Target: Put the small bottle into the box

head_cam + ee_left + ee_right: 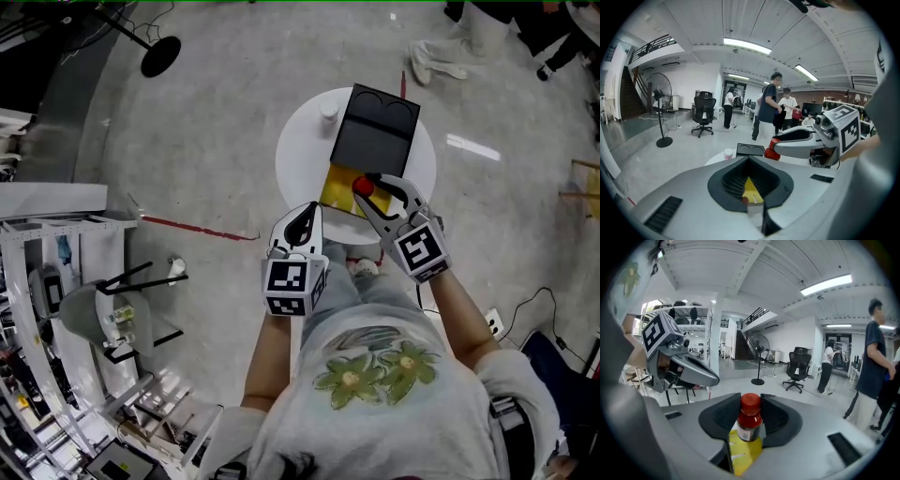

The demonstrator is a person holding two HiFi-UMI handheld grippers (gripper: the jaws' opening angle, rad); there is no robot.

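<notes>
A small bottle [750, 423] with a red cap and dark red contents stands upright between the pads of my right gripper [750, 414], which is shut on it. In the head view the bottle [362, 187] hangs over the yellow inside of the box [338, 188], whose black lid [375, 131] stands open behind it. The box sits on a round white table [302, 142]. My left gripper [304, 218] is at the box's near left edge, jaws together with nothing in them. The left gripper view shows the right gripper [776, 151] with the red cap just to its right.
A small white cup [328, 111] stands on the table left of the lid. A red tape line [197, 228] crosses the floor. Shelving [56, 309] fills the left side, a fan base [161, 56] lies beyond. Several people [771, 110] and an office chair [704, 112] stand farther off.
</notes>
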